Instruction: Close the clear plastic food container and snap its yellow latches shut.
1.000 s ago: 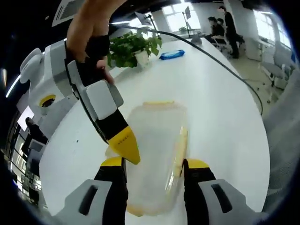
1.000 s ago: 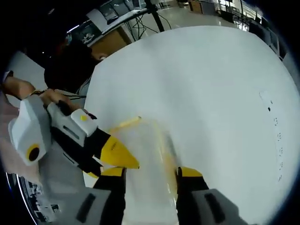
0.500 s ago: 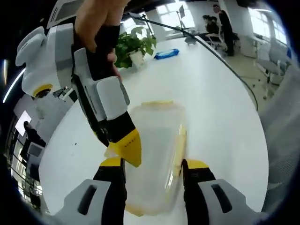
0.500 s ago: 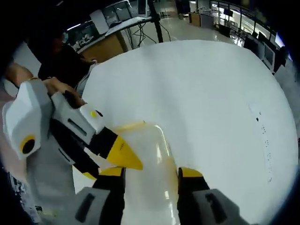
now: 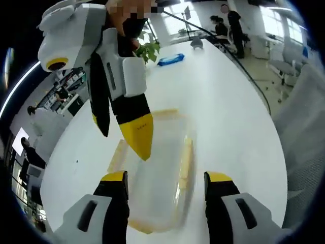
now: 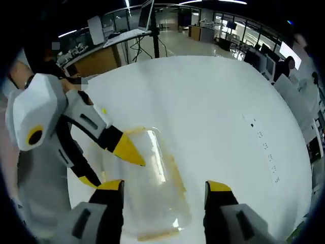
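Note:
The clear plastic container (image 5: 157, 170) lies flat on the white table (image 5: 228, 117) with its lid on. Yellow latches (image 5: 185, 161) run along its sides and ends. My left gripper (image 5: 166, 178) hangs open above its near end, jaws wide on either side and not touching it. The right gripper's yellow fingertip (image 5: 138, 135) points down at the lid from the upper left. In the right gripper view the same container (image 6: 150, 195) lies between the spread jaws of my right gripper (image 6: 163, 186). There the left gripper's yellow fingertip (image 6: 127, 151) reaches in from the left, by the far corner.
A potted plant (image 5: 148, 48) and a blue pack (image 5: 170, 60) stand at the table's far end, and a black cable (image 5: 238, 66) crosses it. People sit beyond. A row of small marks (image 6: 264, 152) lies to the right on the table.
Both grippers' jaws have spread wider and both cameras have lifted back from the container. The right gripper's tip has swung from beside the container to over its lid.

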A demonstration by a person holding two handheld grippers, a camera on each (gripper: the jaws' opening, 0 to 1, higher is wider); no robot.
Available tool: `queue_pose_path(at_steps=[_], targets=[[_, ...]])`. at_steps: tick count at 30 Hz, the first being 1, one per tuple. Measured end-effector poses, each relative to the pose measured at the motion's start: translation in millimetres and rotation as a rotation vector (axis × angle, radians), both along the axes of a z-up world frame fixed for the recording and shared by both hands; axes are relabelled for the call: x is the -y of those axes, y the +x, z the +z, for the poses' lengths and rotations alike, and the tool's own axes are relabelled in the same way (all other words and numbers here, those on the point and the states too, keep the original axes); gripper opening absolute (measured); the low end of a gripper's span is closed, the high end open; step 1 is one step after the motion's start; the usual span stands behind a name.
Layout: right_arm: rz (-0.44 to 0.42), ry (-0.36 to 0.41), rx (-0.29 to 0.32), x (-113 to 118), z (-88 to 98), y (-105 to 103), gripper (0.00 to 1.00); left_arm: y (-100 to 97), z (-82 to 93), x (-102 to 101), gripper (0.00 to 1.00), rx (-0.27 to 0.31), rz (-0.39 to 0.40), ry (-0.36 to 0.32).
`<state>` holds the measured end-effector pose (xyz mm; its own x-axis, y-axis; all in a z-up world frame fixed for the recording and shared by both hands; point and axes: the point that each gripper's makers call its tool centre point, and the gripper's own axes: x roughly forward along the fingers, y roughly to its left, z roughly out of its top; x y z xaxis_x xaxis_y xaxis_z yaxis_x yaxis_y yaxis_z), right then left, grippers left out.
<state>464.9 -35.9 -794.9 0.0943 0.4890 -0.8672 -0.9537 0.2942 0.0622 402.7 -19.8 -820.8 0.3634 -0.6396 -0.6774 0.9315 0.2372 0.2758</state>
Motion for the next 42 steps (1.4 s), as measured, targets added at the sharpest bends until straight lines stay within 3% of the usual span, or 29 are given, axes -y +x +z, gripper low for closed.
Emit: queue_pose_path(at_steps=[2, 6, 8, 11, 17, 23, 33, 42], targets=[[-0.015, 0.007, -0.003, 7.4, 2.3, -5.7, 0.66, -2.9, 5.2, -0.7, 0.58, -0.022, 0.012, -0.025], [-0.04, -0.01, 0.004, 24.9, -1.1, -18.2, 0.68, 1.1, 13.3, -9.2, 0.59, 0.005, 0.037, -0.032], [-0.042, -0.014, 0.009, 29.4, -3.5, -23.5, 0.7, 7.4, 15.8, -17.2, 0.59, 0.007, 0.088, -0.037], [-0.048, -0.03, 0.01, 37.0, -9.5, -33.7, 0.72, 13.6, 14.7, -25.4, 0.61, -0.031, 0.161, -0.069], [-0.051, -0.046, 0.056, 42.7, -22.5, -40.5, 0.73, 12.2, 3.0, -35.4, 0.61, -0.067, 0.174, -0.05], [-0.06, -0.064, 0.091, 44.4, -33.6, -36.3, 0.72, 20.4, 7.0, -37.4, 0.55, -0.058, 0.203, -0.068], [-0.079, -0.065, 0.096, 32.9, -39.3, -23.8, 0.67, 33.1, 5.1, -46.7, 0.53, -0.032, 0.198, -0.047], [-0.096, -0.019, 0.114, 2.3, -38.4, 3.4, 0.66, 58.4, 4.3, -74.4, 0.51, -0.026, 0.16, -0.03]])
